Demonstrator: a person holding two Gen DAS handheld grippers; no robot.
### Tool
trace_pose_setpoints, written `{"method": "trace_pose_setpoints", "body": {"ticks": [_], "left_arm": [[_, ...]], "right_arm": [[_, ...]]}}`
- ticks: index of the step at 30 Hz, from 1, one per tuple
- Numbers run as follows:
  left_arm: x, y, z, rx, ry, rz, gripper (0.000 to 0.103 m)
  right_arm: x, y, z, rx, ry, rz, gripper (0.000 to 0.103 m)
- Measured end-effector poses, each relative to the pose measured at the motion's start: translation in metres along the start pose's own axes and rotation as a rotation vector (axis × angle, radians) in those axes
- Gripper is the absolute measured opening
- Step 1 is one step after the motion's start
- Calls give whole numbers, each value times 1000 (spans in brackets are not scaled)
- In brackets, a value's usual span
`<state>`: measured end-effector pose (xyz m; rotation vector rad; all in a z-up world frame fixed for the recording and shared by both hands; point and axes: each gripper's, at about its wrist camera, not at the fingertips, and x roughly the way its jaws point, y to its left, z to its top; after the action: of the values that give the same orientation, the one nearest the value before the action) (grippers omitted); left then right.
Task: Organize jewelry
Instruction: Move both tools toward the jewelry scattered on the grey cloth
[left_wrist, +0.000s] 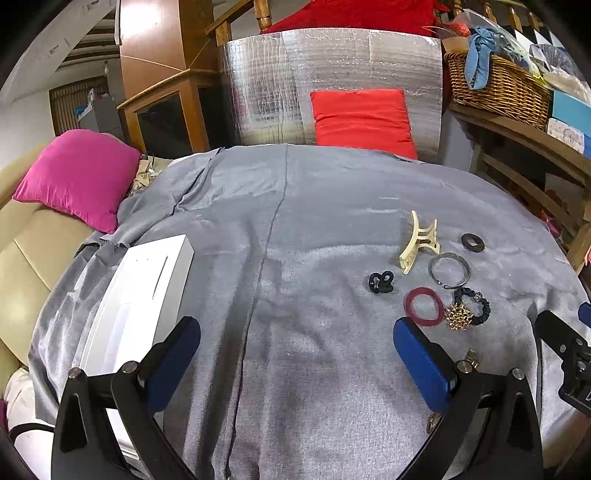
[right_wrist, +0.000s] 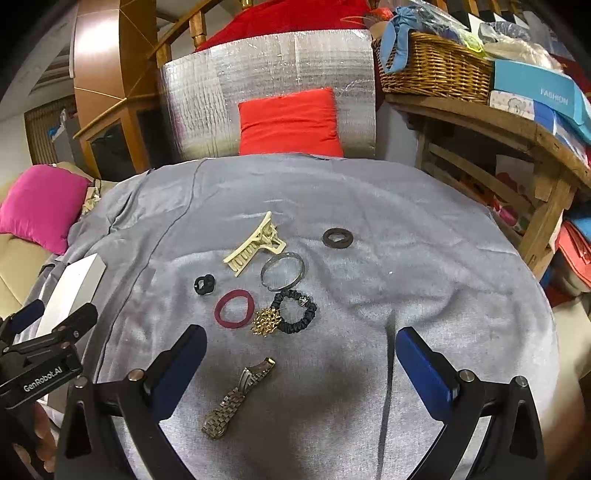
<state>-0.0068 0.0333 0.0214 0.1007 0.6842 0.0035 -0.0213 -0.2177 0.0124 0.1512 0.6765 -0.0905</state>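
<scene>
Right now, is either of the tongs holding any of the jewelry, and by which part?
Nothing is held. The left tongs and right tongs both stand open above the grey cloth; the watch band lies untouched below the right tongs.

a red cushion (right_wrist: 290, 123) leans against silver foil sheeting (right_wrist: 266, 74), near a wicker basket (right_wrist: 436, 75) and pink cushion (left_wrist: 79, 177).

Only two pieces of writing can be read, both in the right wrist view. The black body of the left claw (right_wrist: 22, 321), at the lower left edge of that view, carries "GenRobot.AI" in white letters along its side. The turquoise box (right_wrist: 535, 90) on the wooden shelf (right_wrist: 480, 114), just right of the wicker basket (right_wrist: 436, 74), shows "FASHION" in pale capitals on its long side; the print on the box beneath it is too small to read.
</scene>
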Motion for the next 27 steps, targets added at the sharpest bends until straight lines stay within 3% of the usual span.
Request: {"method": "trace_pose_setpoints", "body": {"ticks": [13,27], "left_arm": [[-33,-14,-41,42,-8,-19,103],[-57,-24,-89,84,8,-18,103]], "right_arm": [[-41,-3,-25,-97,-62,-137,103],[-72,5,-62,-119,-17,-121,103]]}}
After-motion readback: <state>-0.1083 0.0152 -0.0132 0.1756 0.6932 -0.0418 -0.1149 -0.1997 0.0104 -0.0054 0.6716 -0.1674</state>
